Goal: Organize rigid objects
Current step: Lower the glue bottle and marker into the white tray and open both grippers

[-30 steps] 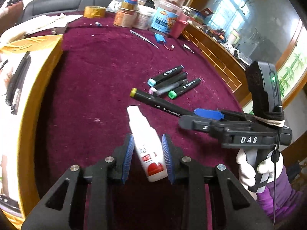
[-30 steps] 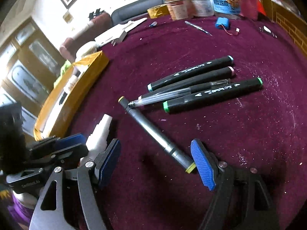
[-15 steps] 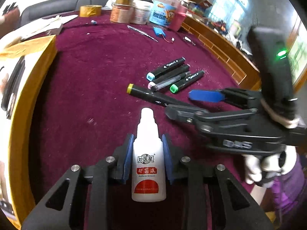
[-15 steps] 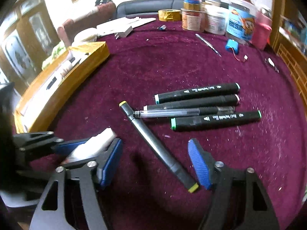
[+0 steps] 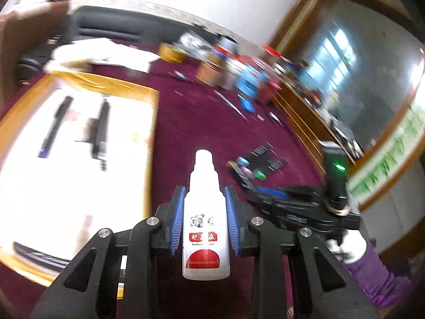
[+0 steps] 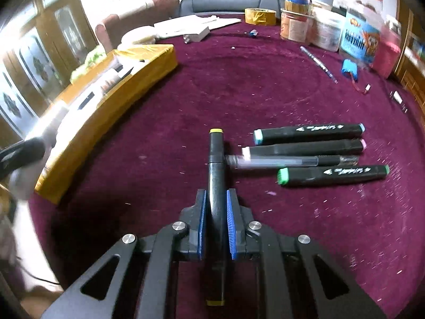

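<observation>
Left wrist view: left tool (image 5: 204,222) clamps the white bottle (image 5: 205,220), carried toward the yellow box (image 5: 148,143) (probably its destination). Right tool (image 6: 215,224) is closed on the yellow-capped marker (image 6: 215,164), beside the other markers (image 6: 318,154), right of that box on the worktop (image 6: 239,101).

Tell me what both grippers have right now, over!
Left gripper shut on white plastic bottle with red label. Right gripper shut on black yellow-capped marker. Nothing blocking yellow-edged box.

Maroon tabletop (image 6: 239,93) w/ clutter at far edge: tape roll (image 6: 260,16), jars & tubs (image 6: 326,32). Dark sofa (image 6: 228,1) behind, wood cabinet (image 6: 47,34) at left.
</observation>
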`<action>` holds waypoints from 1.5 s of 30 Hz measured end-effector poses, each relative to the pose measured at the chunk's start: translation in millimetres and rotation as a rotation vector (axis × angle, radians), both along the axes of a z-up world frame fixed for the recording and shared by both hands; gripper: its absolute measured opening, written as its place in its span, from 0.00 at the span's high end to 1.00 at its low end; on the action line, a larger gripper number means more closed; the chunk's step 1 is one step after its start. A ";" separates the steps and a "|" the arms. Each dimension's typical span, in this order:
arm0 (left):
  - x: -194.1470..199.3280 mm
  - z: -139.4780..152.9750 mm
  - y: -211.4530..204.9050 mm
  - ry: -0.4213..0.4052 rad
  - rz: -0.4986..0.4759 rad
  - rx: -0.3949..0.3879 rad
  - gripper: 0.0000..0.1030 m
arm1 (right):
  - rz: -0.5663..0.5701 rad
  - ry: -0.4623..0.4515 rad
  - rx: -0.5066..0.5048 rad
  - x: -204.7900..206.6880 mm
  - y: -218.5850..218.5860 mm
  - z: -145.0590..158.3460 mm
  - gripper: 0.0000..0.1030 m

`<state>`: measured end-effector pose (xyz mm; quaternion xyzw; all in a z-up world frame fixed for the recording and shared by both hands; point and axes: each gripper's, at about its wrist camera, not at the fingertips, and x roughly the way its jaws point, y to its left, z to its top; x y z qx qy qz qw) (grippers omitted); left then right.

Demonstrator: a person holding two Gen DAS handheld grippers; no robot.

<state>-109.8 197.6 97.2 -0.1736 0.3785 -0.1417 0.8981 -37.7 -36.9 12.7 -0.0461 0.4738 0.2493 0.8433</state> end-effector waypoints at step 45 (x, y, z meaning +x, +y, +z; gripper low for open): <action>-33.0 -33.6 174.7 0.044 0.343 -0.070 0.45 | 0.286 0.106 0.005 22.9 254.6 8.0 0.87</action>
